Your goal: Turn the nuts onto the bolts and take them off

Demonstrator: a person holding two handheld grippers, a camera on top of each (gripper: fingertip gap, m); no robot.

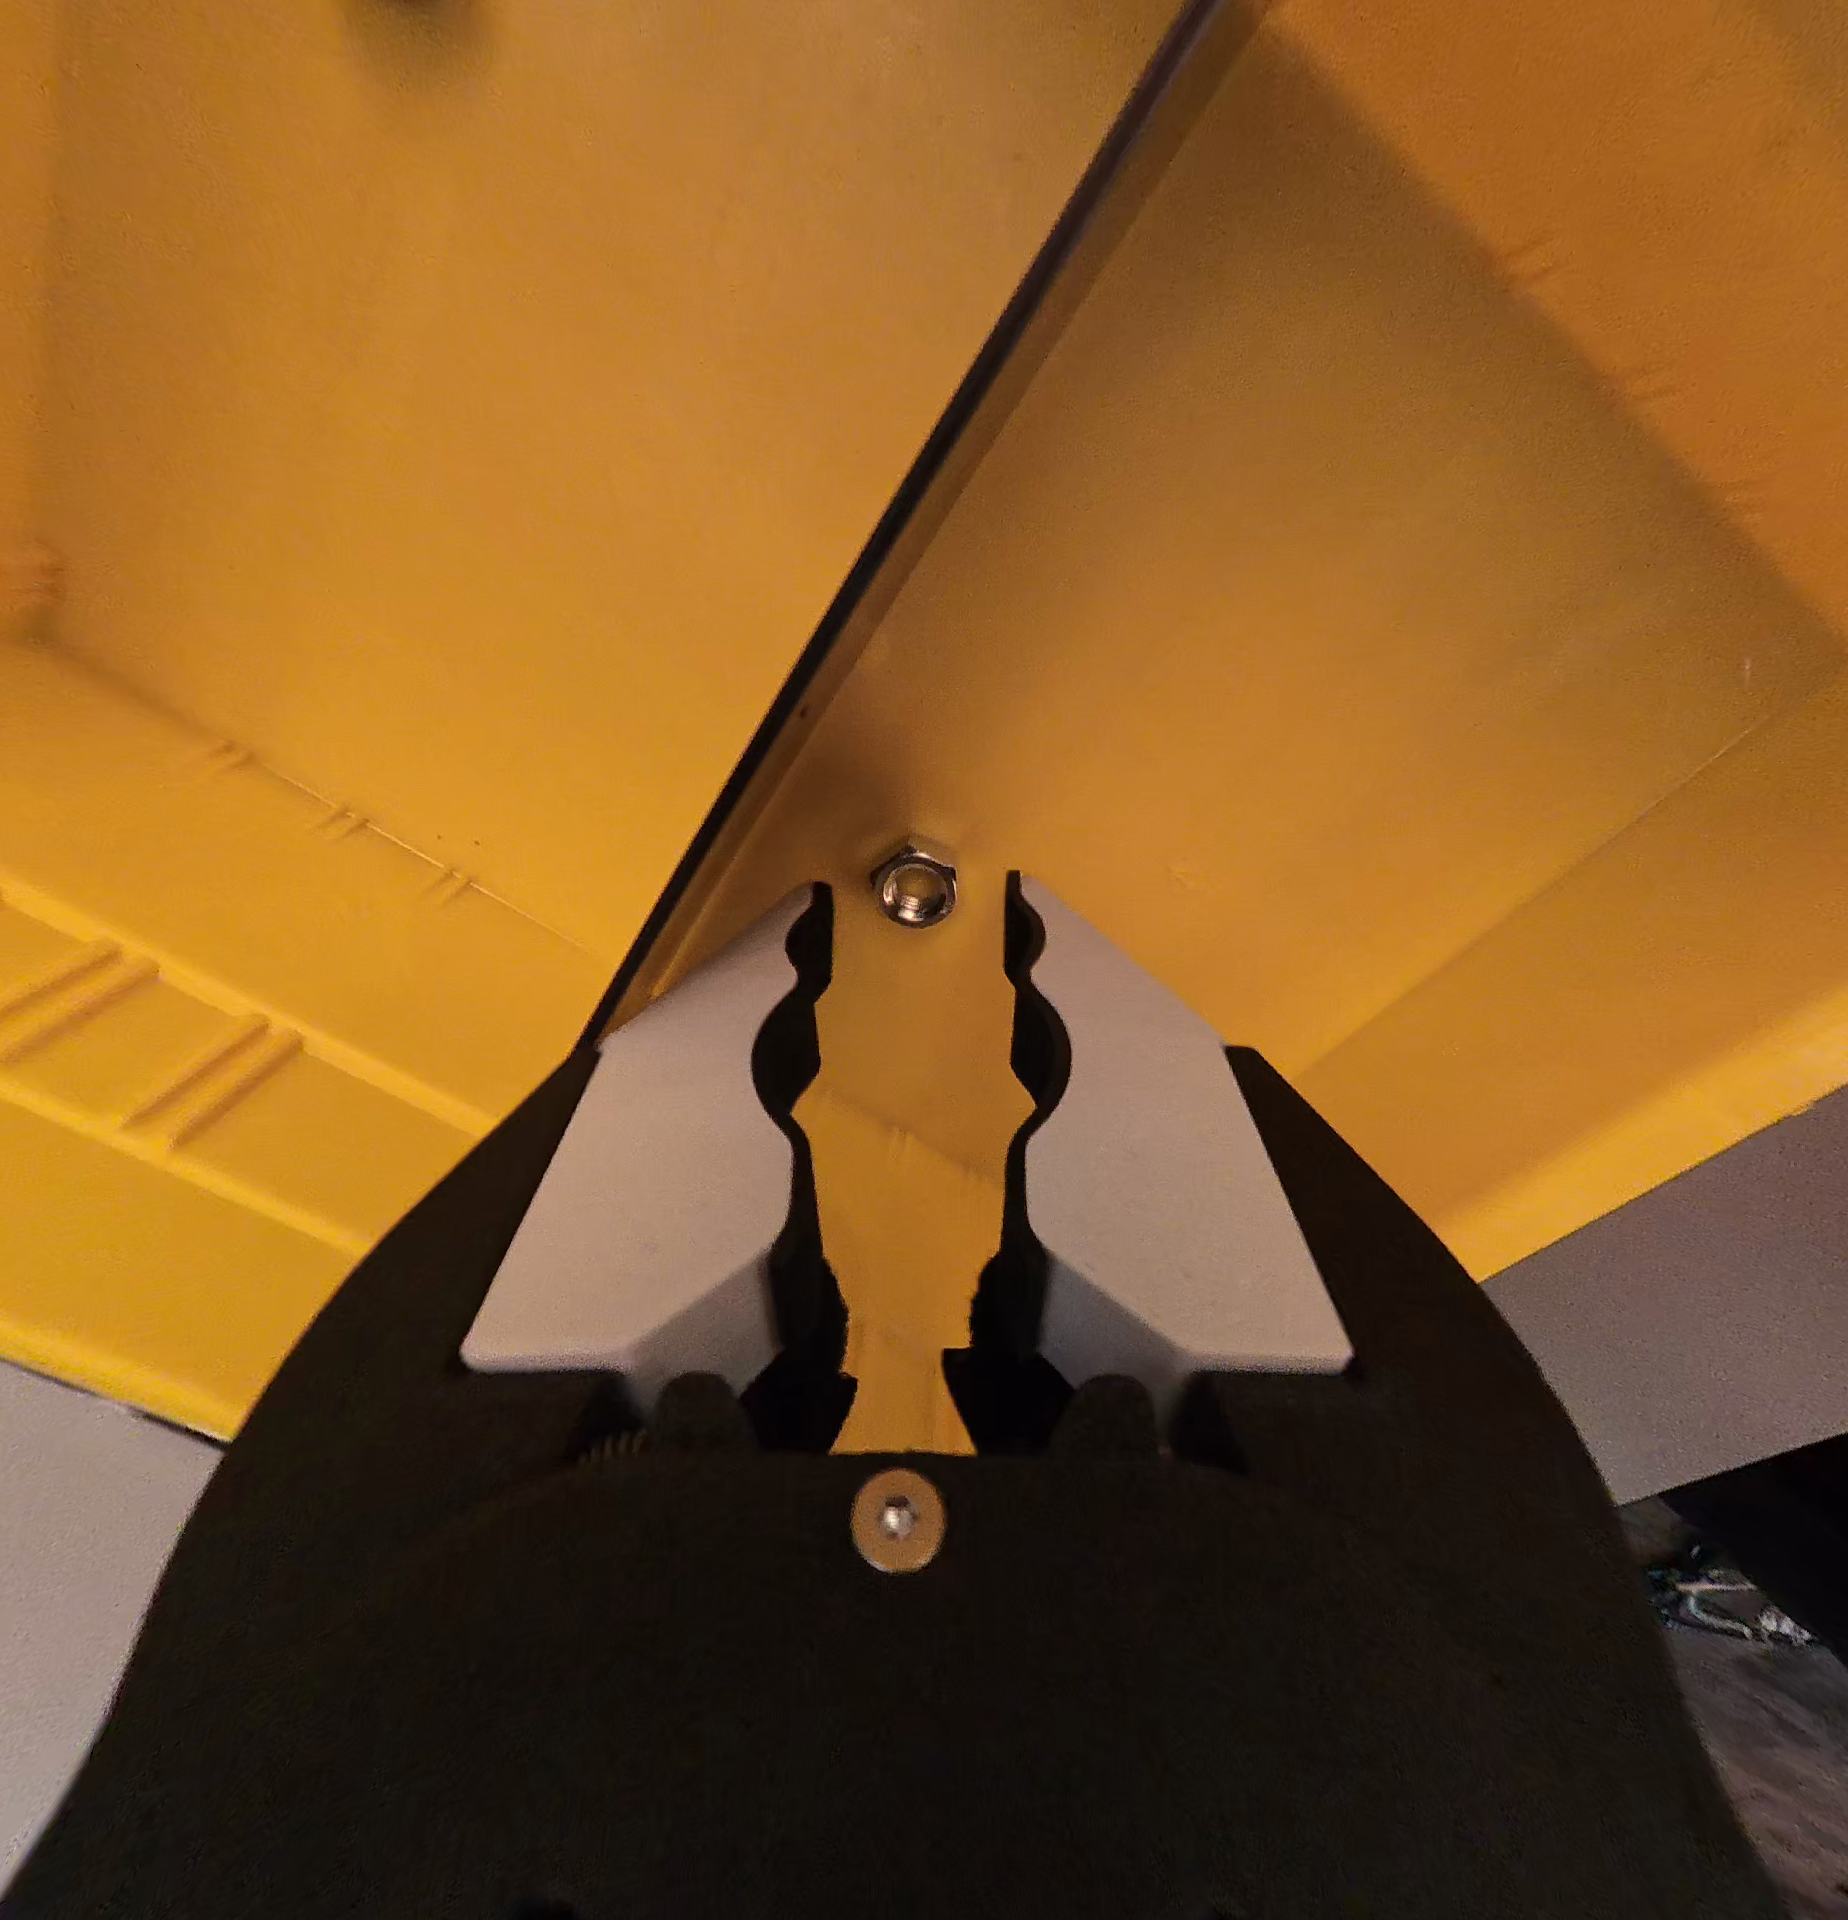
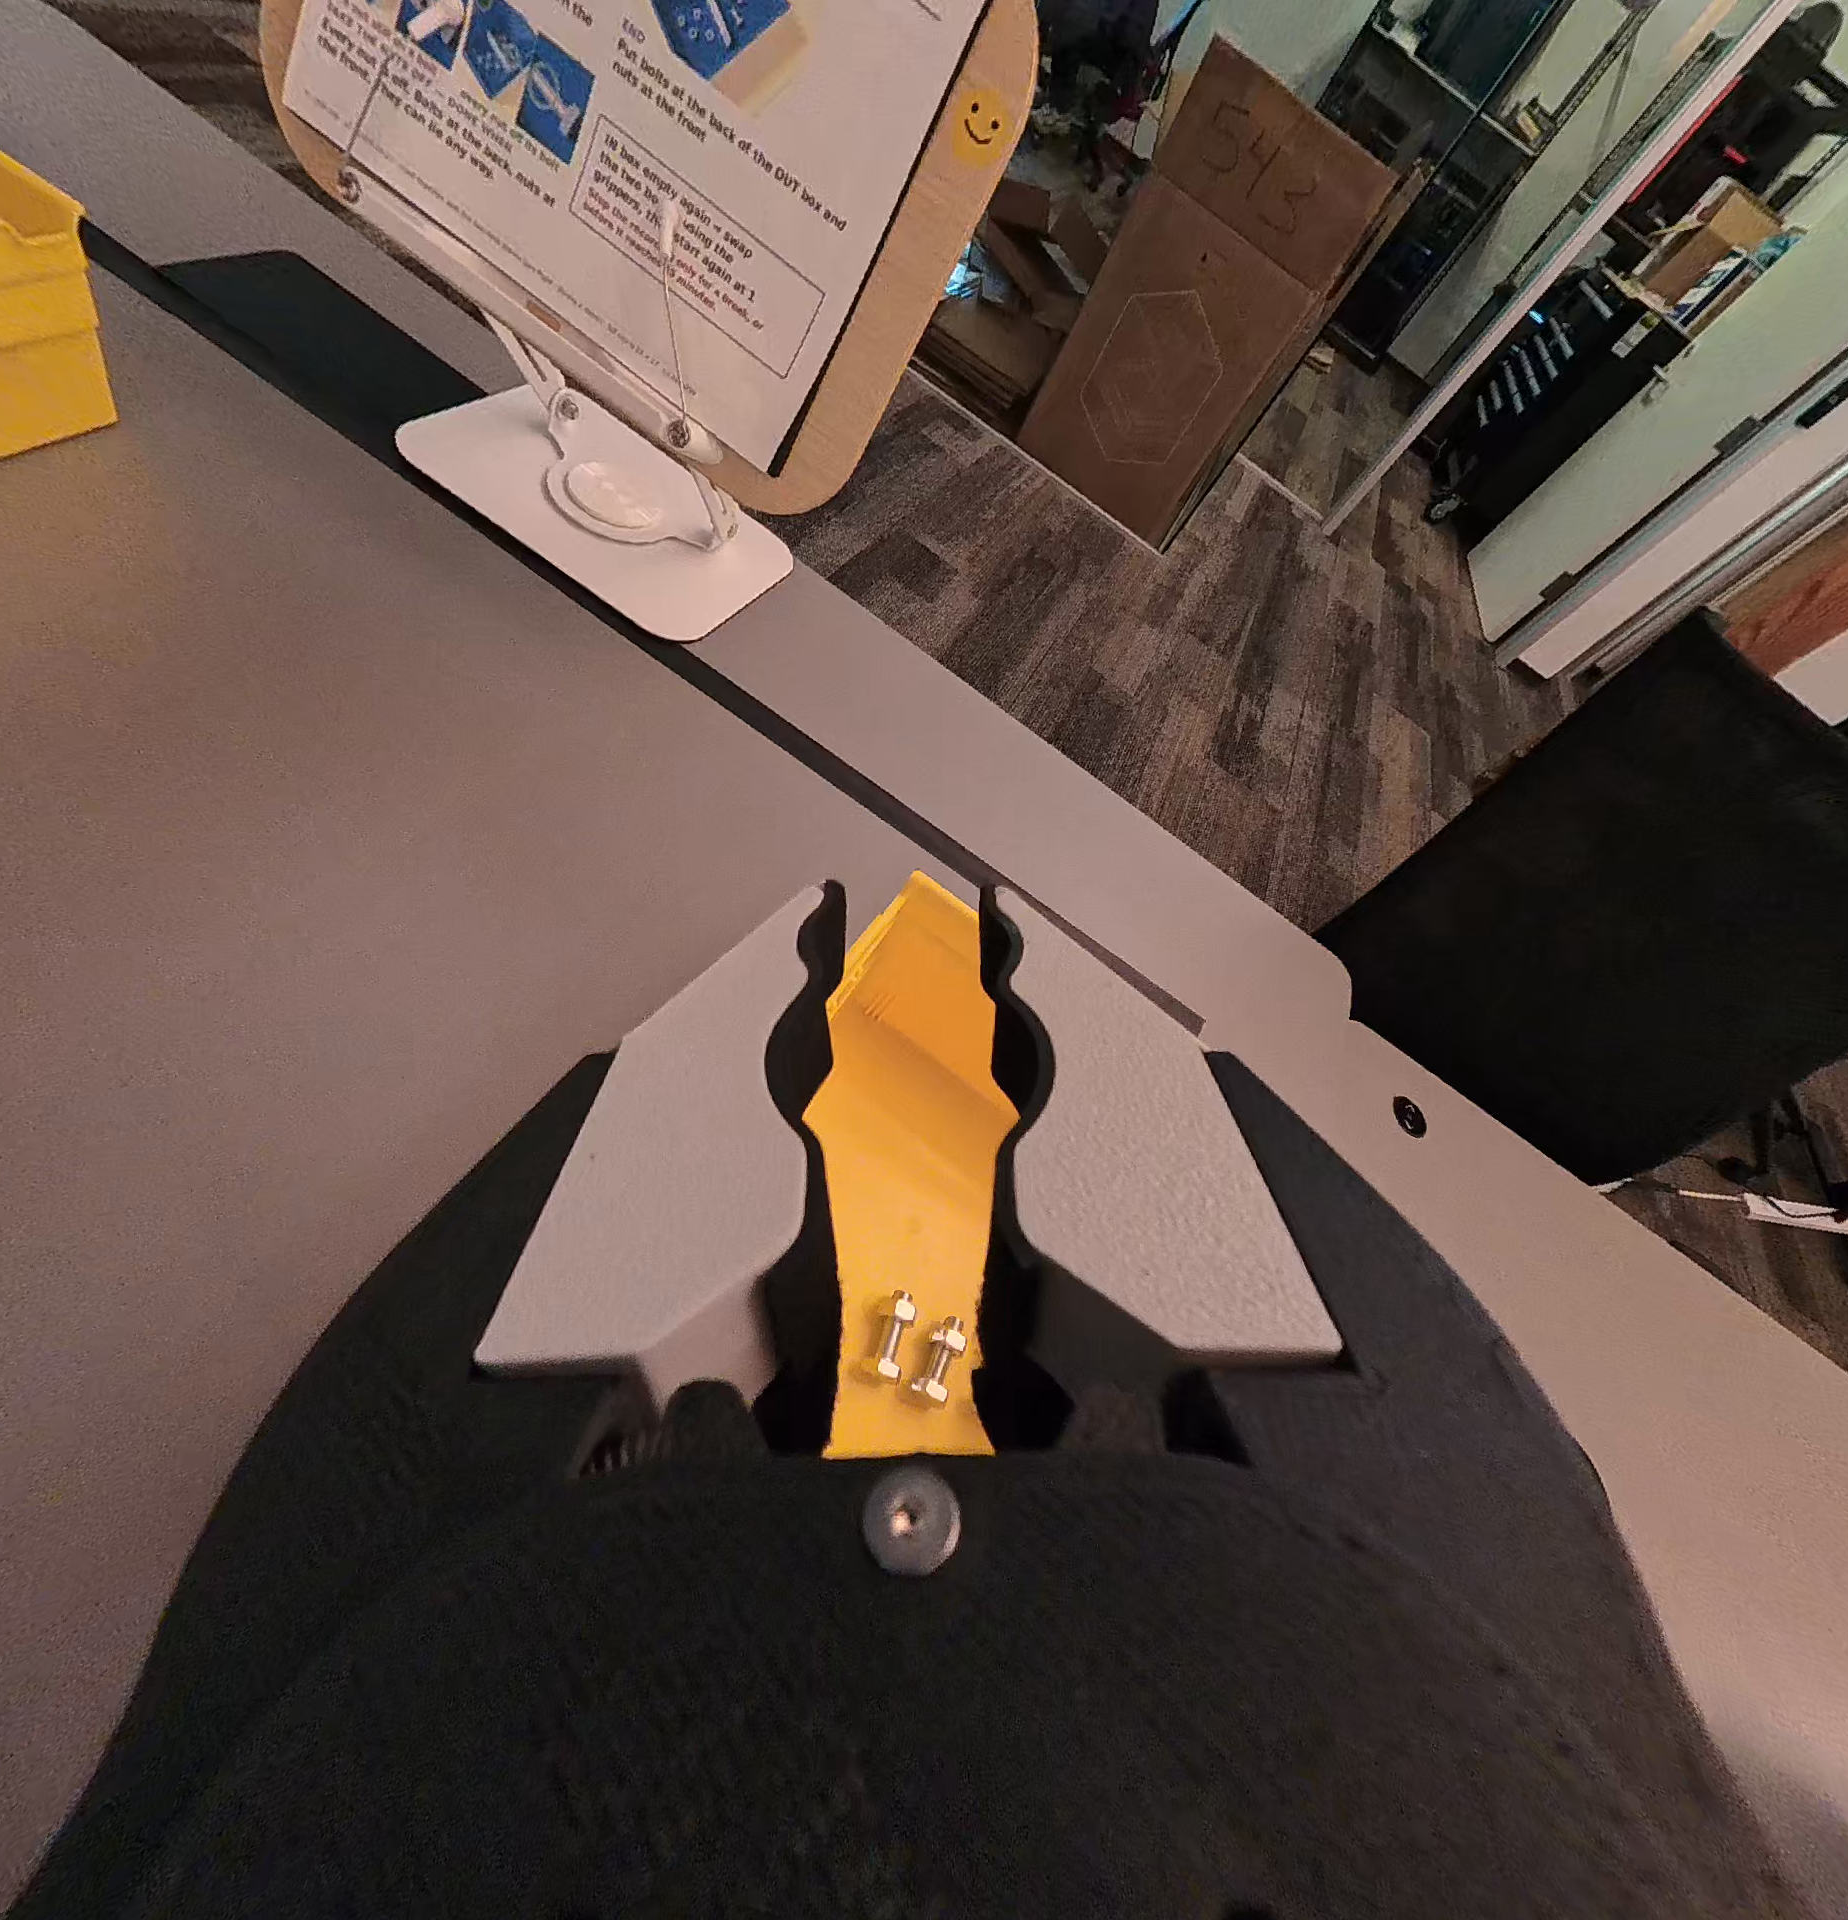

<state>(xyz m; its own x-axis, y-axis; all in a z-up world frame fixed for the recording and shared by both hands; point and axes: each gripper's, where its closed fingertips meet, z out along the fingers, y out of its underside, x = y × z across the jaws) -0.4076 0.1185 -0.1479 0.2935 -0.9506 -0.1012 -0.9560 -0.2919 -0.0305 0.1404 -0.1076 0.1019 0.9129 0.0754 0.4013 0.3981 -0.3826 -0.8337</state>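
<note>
A small silver hex nut (image 1: 915,885) is seen flat on the yellow plastic bin's floor (image 1: 1263,727), dead ahead of the left gripper (image 1: 918,883), whose jaws are parted narrowly and empty.

Left wrist view: left tongs (image 1: 915,883) sit inside a bin (image 1: 1315,520), one nut (image 1: 914,891) on the bin floor just ahead of the tips, right of the divider (image 1: 899,613). Right wrist view: right tongs (image 2: 909,894) above another bin (image 2: 915,1122) on the desk (image 2: 328,831); two bolts (image 2: 915,1348) with nuts on them lie side by side in it. Stand with instruction sheet (image 2: 629,208) at the desk's far edge, a third bin (image 2: 26,322) far left. Chair (image 2: 1606,935) off the desk's right edge.
</note>
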